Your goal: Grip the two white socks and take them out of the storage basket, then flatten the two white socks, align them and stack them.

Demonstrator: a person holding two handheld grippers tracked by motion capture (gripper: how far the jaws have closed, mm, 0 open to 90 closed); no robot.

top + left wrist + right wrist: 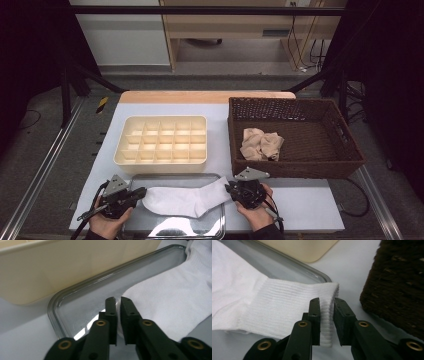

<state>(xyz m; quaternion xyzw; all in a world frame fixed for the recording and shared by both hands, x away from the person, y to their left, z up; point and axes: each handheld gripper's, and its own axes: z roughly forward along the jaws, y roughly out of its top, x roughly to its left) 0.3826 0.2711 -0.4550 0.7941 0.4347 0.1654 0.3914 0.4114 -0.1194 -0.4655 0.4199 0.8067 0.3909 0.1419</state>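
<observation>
Two grippers pinch one white sock (182,198) stretched across the metal tray (172,229): left gripper (141,192) clamps the toe, right gripper (230,189) the ribbed cuff. No writing is readable. Cream divider box (161,140) and wicker basket (295,137) sit behind.

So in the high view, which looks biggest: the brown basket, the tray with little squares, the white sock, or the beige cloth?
Largest to smallest, as they look in the high view:
1. brown wicker basket
2. cream divided tray
3. white sock
4. crumpled beige cloth in the basket
The sock lies nearer the camera, yet it clearly looks larger than the cloth.
</observation>
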